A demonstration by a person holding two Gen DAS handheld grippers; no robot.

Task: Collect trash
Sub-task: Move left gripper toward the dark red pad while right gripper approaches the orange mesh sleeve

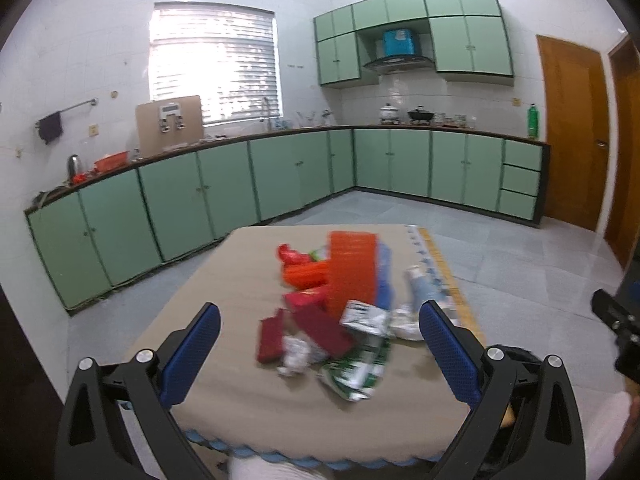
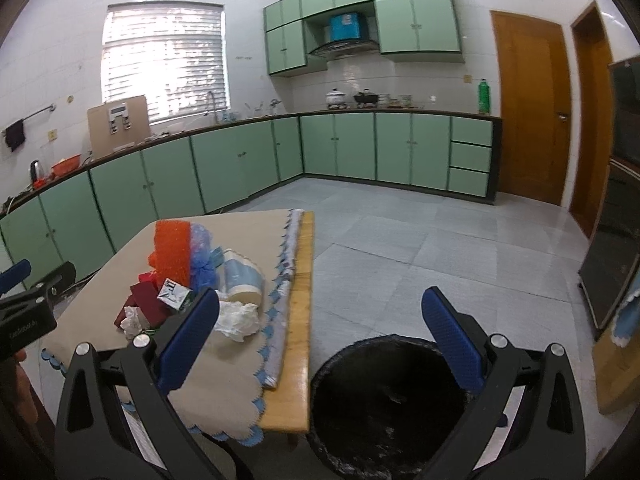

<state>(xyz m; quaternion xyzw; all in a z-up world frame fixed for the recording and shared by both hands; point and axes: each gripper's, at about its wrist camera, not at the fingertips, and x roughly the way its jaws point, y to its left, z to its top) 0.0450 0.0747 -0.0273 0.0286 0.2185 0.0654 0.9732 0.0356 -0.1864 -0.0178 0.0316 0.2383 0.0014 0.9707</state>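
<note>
The left gripper [image 1: 320, 344] is hovering with fingers wide apart and empty over the heap of crumpled red, green and white wrappers [image 1: 320, 332] lying on the beige-clothed wooden table [image 2: 298, 320]. The right gripper [image 2: 320, 344] (also spread, holding nothing) is waiting above the round black-lined trash bin [image 2: 384, 408], probably to receive it.

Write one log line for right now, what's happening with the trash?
left hand-held gripper: open, empty | right hand-held gripper: open, empty | trash pile: on table | bin: floor
</note>
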